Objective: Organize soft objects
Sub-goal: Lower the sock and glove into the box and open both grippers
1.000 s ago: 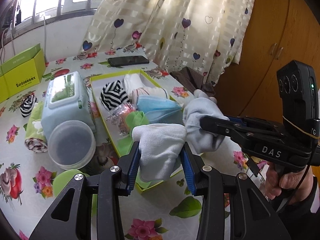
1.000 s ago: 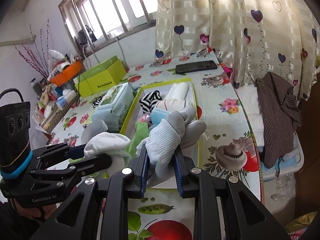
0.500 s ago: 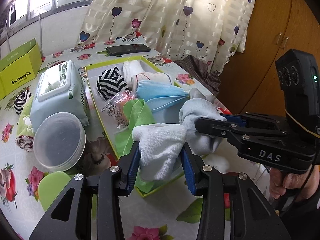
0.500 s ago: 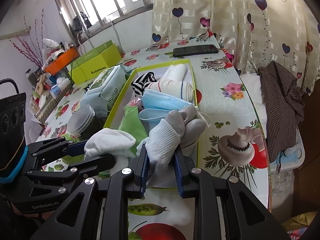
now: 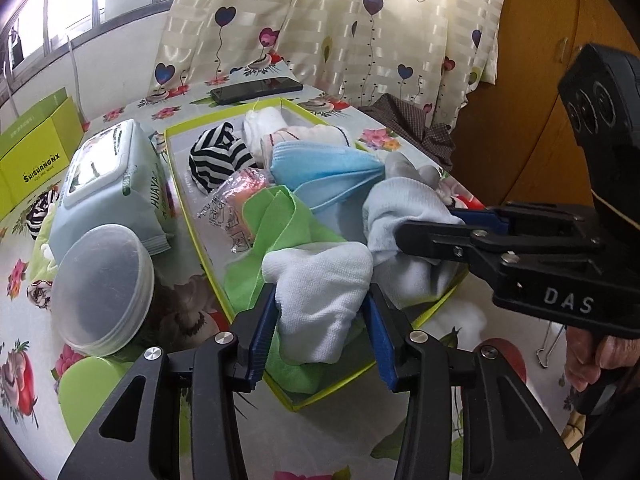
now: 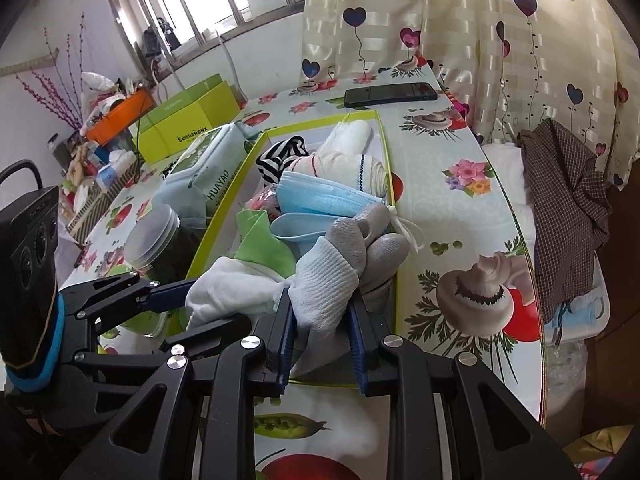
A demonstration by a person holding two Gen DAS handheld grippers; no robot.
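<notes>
A white knit glove (image 5: 320,292) sits between the blue pads of my left gripper (image 5: 320,300), whose jaws are opening while the pads still touch it. My right gripper (image 6: 321,304) is shut on the cuff of a grey-fingered glove (image 6: 352,248). Both hang just over the near end of the yellow-rimmed tray (image 5: 192,216), side by side. In the tray lie a green cloth (image 5: 276,220), blue face masks (image 5: 320,164), a striped sock (image 5: 218,160) and rolled white socks (image 5: 304,136). The right gripper (image 5: 428,224) shows from the side in the left wrist view.
A wet-wipes pack (image 5: 108,184) and a lidded jar (image 5: 102,284) stand left of the tray. A phone (image 5: 256,90) lies behind it, a green box (image 5: 32,160) far left. A checkered cloth (image 6: 560,200) lies off the table's right edge.
Both grippers have sunk with their gloves towards the near end of the tray, which now looks closer. The left jaws stand slightly wider around the white glove.
</notes>
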